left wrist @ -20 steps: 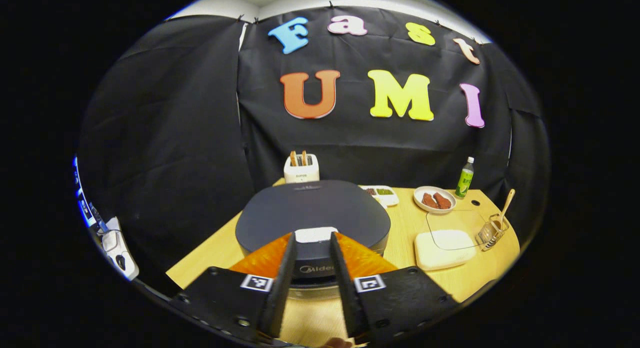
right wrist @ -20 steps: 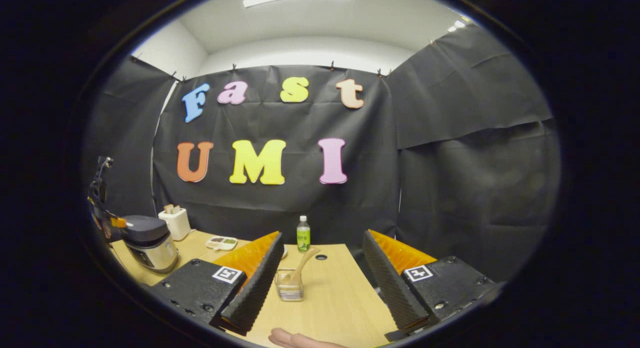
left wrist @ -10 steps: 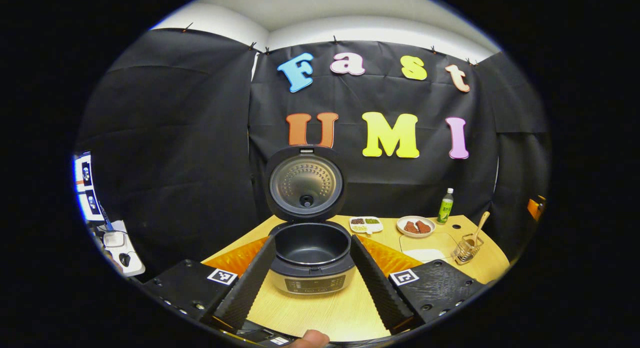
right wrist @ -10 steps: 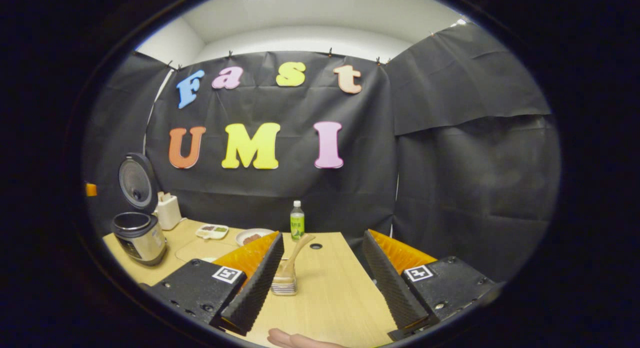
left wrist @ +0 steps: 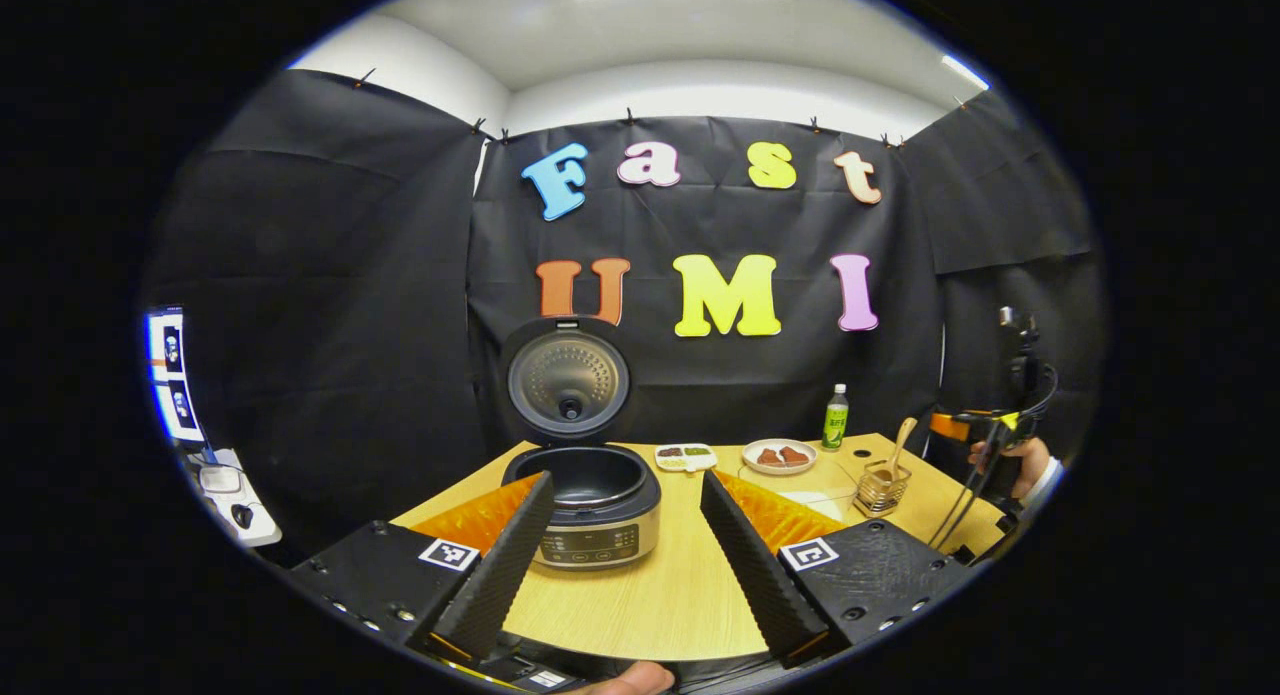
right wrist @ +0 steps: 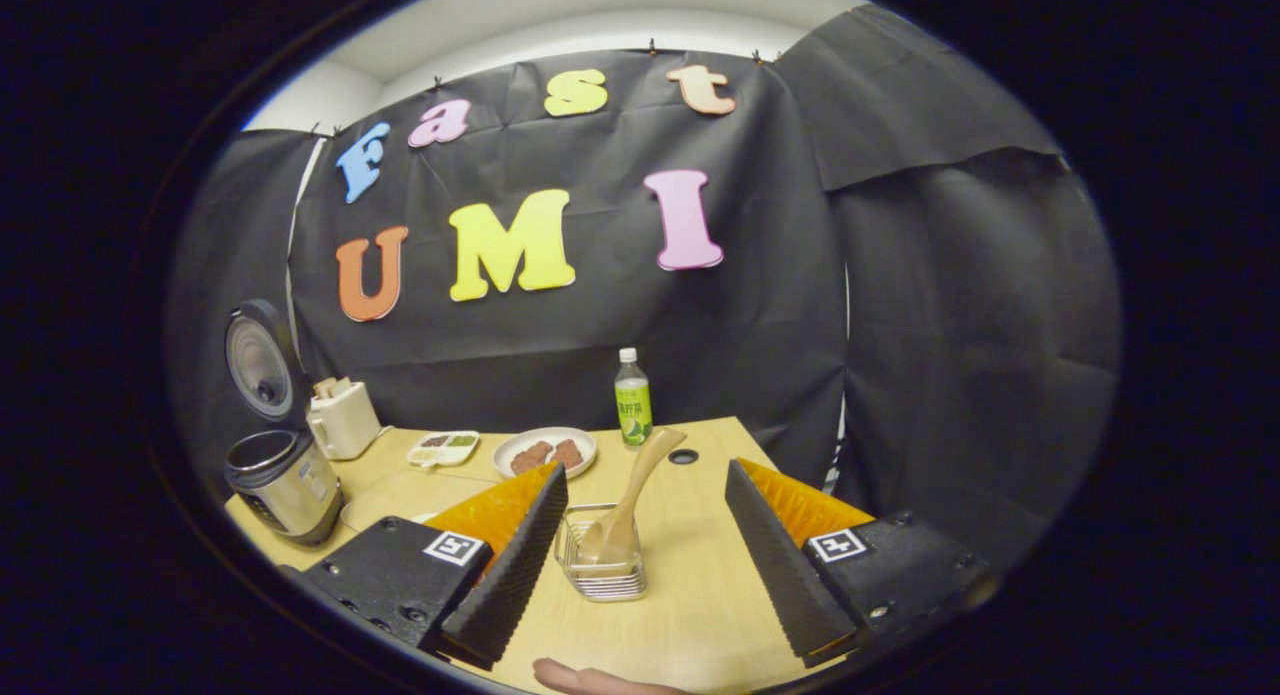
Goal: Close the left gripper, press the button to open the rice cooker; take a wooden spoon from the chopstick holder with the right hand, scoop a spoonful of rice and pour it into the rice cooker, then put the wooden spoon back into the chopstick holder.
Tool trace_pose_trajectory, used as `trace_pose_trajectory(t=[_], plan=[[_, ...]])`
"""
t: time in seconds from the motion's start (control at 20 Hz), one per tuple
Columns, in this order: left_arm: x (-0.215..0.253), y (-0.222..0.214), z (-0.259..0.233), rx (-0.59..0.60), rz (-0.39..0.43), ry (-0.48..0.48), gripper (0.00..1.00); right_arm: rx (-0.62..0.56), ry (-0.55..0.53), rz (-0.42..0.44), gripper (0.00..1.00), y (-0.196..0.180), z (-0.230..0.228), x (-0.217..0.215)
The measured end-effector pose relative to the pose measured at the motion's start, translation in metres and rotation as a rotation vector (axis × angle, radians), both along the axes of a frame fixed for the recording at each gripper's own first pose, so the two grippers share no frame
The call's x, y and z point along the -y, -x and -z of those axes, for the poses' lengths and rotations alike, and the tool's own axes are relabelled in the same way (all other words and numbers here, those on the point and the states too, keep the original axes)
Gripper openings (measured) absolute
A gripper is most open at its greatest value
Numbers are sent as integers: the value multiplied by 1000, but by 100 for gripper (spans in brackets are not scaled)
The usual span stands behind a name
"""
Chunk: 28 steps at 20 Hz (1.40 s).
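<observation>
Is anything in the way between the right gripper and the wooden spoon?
Nothing visible is. The right gripper is open, and the wooden spoon leans in the chopstick holder straight ahead between its fingers, with just bare table before it.

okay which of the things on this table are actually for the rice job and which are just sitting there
For the job: rice cooker, lid up; wooden spoon standing in the chopstick holder; right gripper, open before the holder.

Just lying about: green bottle, plate of brown food, small divided tray, white toaster.
</observation>
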State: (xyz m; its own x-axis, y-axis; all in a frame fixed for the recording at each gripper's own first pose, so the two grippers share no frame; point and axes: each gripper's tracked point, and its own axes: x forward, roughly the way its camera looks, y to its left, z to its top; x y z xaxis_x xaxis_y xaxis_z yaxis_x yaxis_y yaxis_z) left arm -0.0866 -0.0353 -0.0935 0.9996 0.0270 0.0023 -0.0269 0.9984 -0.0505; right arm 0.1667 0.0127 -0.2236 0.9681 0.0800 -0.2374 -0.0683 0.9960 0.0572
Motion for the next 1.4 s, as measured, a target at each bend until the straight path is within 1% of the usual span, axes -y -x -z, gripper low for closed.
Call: trace_pose_trajectory(t=[0.05,0.1,0.15,0.2,0.3,0.4,0.55,0.65,0.7,0.75,0.8,0.85,0.9,0.95,1.0,1.05,1.1,1.15,1.2,1.25,1.4], plan=[[7,7,-1,11,22,15,94,-12,-8,-25,100,-12,9,-5],[11,13,-2,18,48,30,94,-30,-17,-27,100,-24,19,-6],[15,19,-1,19,69,43,95,-62,-15,-8,99,-34,32,-2],[17,25,1,22,81,56,94,-78,-10,-17,100,-43,43,-2],[12,36,7,28,77,80,94,-58,-32,-30,100,-61,46,-9],[2,43,13,24,50,89,94,-65,-55,-68,99,-75,51,-20],[-15,44,17,14,-7,66,95,-119,-96,-57,100,-102,67,-22],[-20,46,14,25,-28,44,95,-169,-102,-29,100,-116,79,-15],[-19,46,14,29,-22,34,95,-184,-114,-16,100,-122,82,-11],[-15,45,14,30,-12,29,95,-186,-145,-31,100,-124,81,-13],[-12,43,15,31,-3,29,95,-172,-177,-69,100,-124,77,-20],[-10,41,16,32,7,27,95,-154,-194,-89,100,-122,70,-22],[-7,39,19,26,19,23,95,-143,-187,-77,100,-127,72,-19],[-4,37,24,16,28,19,95,-148,-171,-81,93,-127,76,-17],[-1,36,25,9,35,14,95,-139,-164,-78,89,-127,75,-15],[2,37,24,9,40,8,95,-131,-167,-59,69,-131,70,-12],[4,38,22,16,44,3,95,-134,-201,-71,50,-122,65,-16],[10,38,20,27,57,2,95,-141,-231,-108,31,-117,60,-29],[17,38,21,28,76,4,95,-139,-236,-117,27,-111,55,-34],[19,40,21,28,86,9,95,-130,-224,-103,22,-110,50,-35],[19,44,20,36,93,7,95,-75,-195,-97,19,-98,19,-40]])
